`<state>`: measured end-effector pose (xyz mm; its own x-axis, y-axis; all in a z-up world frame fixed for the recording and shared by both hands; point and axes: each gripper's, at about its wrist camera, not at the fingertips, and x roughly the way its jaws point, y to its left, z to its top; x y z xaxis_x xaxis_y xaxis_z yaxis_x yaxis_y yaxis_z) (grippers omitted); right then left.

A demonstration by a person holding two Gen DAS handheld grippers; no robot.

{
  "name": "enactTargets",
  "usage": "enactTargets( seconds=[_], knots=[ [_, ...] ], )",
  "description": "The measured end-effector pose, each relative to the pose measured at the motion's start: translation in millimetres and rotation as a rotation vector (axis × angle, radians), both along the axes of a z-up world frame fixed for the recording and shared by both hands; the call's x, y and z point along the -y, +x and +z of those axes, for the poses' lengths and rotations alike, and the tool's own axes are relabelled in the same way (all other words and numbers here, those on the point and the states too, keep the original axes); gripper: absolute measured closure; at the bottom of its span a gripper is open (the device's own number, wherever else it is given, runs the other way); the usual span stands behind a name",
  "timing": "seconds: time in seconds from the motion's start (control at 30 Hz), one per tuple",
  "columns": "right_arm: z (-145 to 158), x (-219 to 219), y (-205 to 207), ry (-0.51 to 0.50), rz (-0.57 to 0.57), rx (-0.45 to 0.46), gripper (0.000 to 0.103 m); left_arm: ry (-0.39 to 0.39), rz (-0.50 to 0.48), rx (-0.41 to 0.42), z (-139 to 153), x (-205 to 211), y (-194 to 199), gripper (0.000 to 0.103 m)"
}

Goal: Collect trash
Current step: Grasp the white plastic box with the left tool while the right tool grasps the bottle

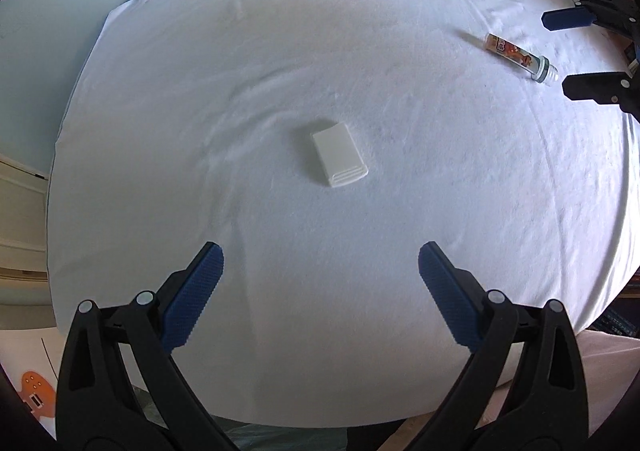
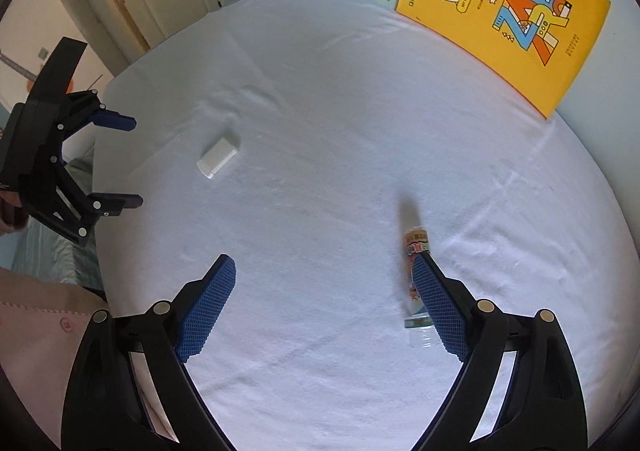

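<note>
Left claw [image 1: 320, 271] gapes before white packet [image 1: 339, 153], cloth [image 1: 200, 91] bare around.

Both wrist fisheyes look down from close above the white sheet [image 1: 280, 63], sharing the tissue pack [image 1: 339, 155] at twelve and ten o'clock.
</note>
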<state>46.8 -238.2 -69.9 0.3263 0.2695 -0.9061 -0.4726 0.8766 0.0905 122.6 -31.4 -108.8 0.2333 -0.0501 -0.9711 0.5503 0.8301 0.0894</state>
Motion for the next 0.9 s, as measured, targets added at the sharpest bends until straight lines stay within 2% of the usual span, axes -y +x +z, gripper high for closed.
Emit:
enactTargets(
  seconds=[0.3, 0.6, 0.7, 0.77, 0.83, 0.9],
  knots=[
    [-25.6, 35.3, 20.3, -0.028, -0.023, -0.026, 0.014, 0.007, 0.042, -0.034, -19.4, 24.2, 28.9, 0.007],
    [-45.6, 47.6, 24.1, -0.051, -0.009, -0.053, 0.016, 0.03, 0.064, -0.079, -37.2, 31.5, 53.9, 0.01],
    [-50.5, 50.7, 25.4, -0.056, -0.01, -0.066, 0.026, 0.027, 0.082, -0.083, -39.6, 29.1, 62.5, 0.014],
    [-54.8, 53.0, 26.6, -0.055, -0.015, -0.084, 0.028, 0.016, 0.109, -0.097, -42.2, 24.6, 68.3, 0.014],
    [-57.3, 54.1, 27.6, -0.065, -0.019, -0.089, 0.039, -0.014, 0.134, -0.116, -43.6, 18.4, 71.8, 0.015],
    [-60.0, 54.9, 28.2, -0.065, -0.023, -0.1, 0.042, -0.032, 0.162, -0.123, -44.6, 11.4, 72.6, 0.026]
  ],
)
